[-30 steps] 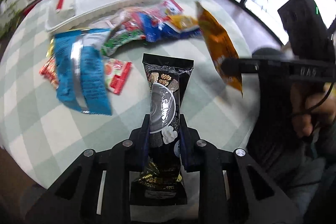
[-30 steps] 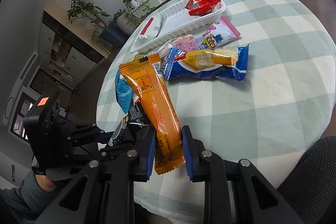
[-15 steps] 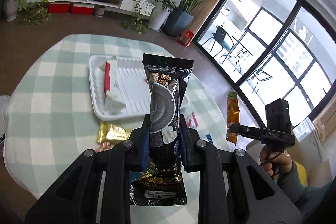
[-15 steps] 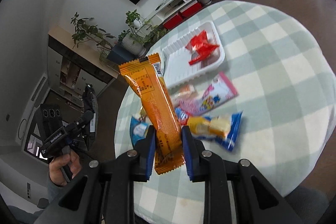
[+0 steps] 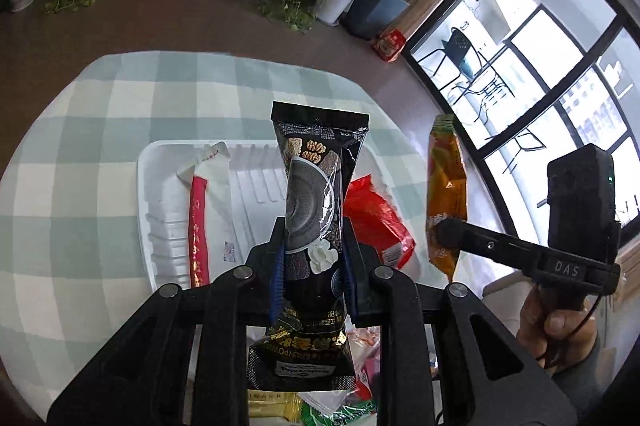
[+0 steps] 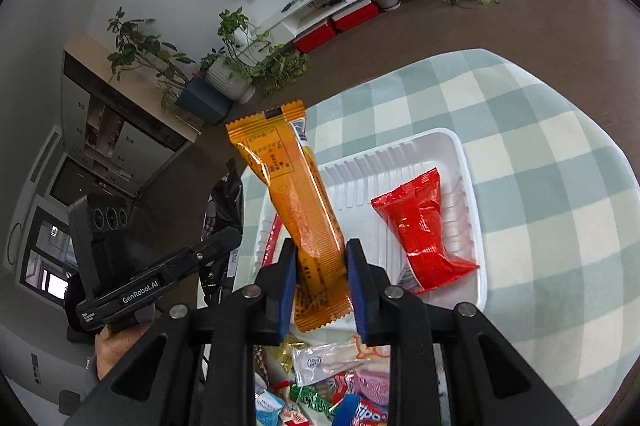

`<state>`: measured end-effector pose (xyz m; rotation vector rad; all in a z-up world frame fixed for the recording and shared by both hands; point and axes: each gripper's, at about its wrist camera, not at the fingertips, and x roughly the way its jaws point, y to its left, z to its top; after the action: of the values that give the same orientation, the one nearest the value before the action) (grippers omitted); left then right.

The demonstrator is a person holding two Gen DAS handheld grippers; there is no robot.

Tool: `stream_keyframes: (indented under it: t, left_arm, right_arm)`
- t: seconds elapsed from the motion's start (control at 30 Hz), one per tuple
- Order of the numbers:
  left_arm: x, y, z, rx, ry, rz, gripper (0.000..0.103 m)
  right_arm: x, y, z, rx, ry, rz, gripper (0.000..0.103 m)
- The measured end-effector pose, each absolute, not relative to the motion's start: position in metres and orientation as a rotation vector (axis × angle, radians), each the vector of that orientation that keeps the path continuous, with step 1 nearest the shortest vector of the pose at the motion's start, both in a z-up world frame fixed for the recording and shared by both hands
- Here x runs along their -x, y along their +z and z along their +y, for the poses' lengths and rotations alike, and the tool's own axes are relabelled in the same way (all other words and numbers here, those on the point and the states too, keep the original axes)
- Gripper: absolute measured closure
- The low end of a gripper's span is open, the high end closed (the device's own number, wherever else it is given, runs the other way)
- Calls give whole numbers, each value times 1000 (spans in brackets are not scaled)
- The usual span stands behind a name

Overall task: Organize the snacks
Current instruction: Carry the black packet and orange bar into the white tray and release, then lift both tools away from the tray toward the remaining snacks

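My left gripper (image 5: pixel 312 246) is shut on a black snack packet (image 5: pixel 316 194) that stands upright above the white tray (image 5: pixel 160 226). My right gripper (image 6: pixel 321 258) is shut on an orange snack packet (image 6: pixel 288 186), also held over the white tray (image 6: pixel 464 186). In the tray lie a red packet (image 6: pixel 420 230) and a white packet with a red stripe (image 5: pixel 204 210). In the left wrist view the right gripper (image 5: pixel 444 238) shows at the right with the orange packet (image 5: pixel 446 178). The left gripper (image 6: pixel 224 238) shows at the left of the right wrist view.
Several loose snack packets (image 6: pixel 340 386) lie heaped on the checked tablecloth (image 6: pixel 540 226) just below the grippers. The round table's edge (image 5: pixel 60 98) curves around the tray, with brown floor beyond. A person's hand (image 5: pixel 556 326) holds the right gripper's handle.
Both grippers have risen off the snack heap and travelled to above the white tray, each still holding its packet. The heap has dropped to the bottom of both views.
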<state>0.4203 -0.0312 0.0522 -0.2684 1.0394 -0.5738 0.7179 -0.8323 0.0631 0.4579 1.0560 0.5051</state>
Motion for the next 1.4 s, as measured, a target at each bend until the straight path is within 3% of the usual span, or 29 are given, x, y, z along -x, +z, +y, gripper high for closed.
stream_keyframes:
  t: [0.37, 0.73, 0.8, 0.83, 0.97, 1.13, 1.23, 1.27, 1.4]
  left_arm:
    - [-456, -23, -60, 223, -491, 1151, 81]
    - [-459, -38, -80, 186, -454, 1163, 75]
    - [-459, -37, -81, 186, -447, 1155, 58]
    - [-456, -34, -76, 185, -448, 1150, 55]
    - [-454, -28, -74, 190, -444, 1139, 50]
    - [-448, -12, -64, 211, -434, 1101, 33]
    - [-442, 7, -54, 236, -443, 1069, 28]
    - [-438, 15, -48, 247, -448, 1054, 25]
    - [-408, 54, -26, 255, -454, 953, 2]
  right_arm:
    - [-747, 3, -799, -375, 414, 1203, 76]
    - [-750, -16, -791, -357, 361, 1245, 75]
    - [-748, -16, -791, -358, 361, 1242, 75]
    - [-748, -16, -792, -361, 361, 1242, 75]
    - [-743, -15, -796, -375, 351, 1237, 72]
    - [-738, -2, -802, -384, 343, 1198, 65]
    - [-731, 16, -806, -397, 348, 1157, 53]
    - [-728, 22, -809, -414, 350, 1143, 43]
    - [-705, 53, -822, -488, 432, 1062, 24]
